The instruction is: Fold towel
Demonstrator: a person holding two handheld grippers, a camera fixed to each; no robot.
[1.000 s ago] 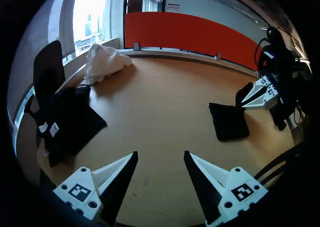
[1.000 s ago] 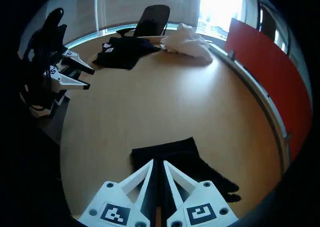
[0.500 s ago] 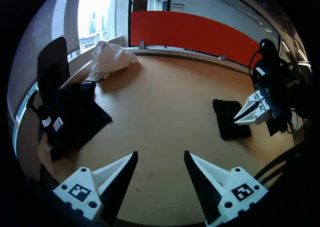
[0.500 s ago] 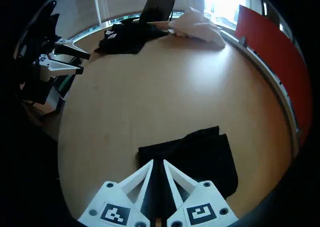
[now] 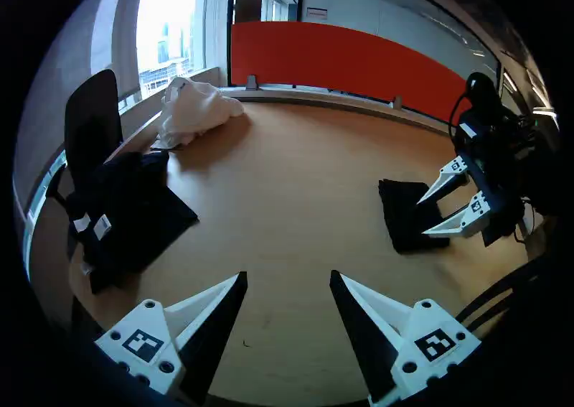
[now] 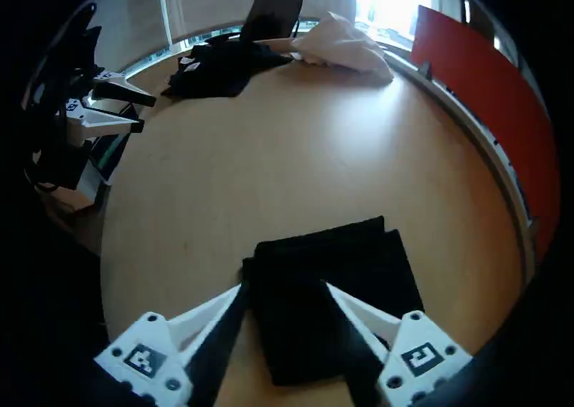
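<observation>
Now the right gripper [image 6: 287,289] is spread wide, its two white fingers well apart and clamping nothing. The towel [image 6: 344,263], a black one folded into a flat rectangular pad, lies on the wooden table [image 6: 287,148] directly ahead of and below this gripper. Its near end sits in the gap between the fingertips. Whether the tips touch the cloth cannot be told from the right gripper view.

From the left gripper view the same towel [image 5: 402,206] lies at the right side of the table, with the right gripper [image 5: 423,217] at its outer edge. One finger is near each corner of that edge.

The left gripper [image 5: 287,276] is also open and holds nothing. It hangs over bare table [image 5: 287,192] at the near edge, well apart from the towel. In the right gripper view the left gripper [image 6: 147,115] appears at the far left rim of the table.

Across the table lie a heap of white cloth [image 5: 194,109] and a pile of dark clothing [image 5: 122,206] beside a black chair [image 5: 90,120]. A red panel [image 5: 344,55] runs along the far edge.
</observation>
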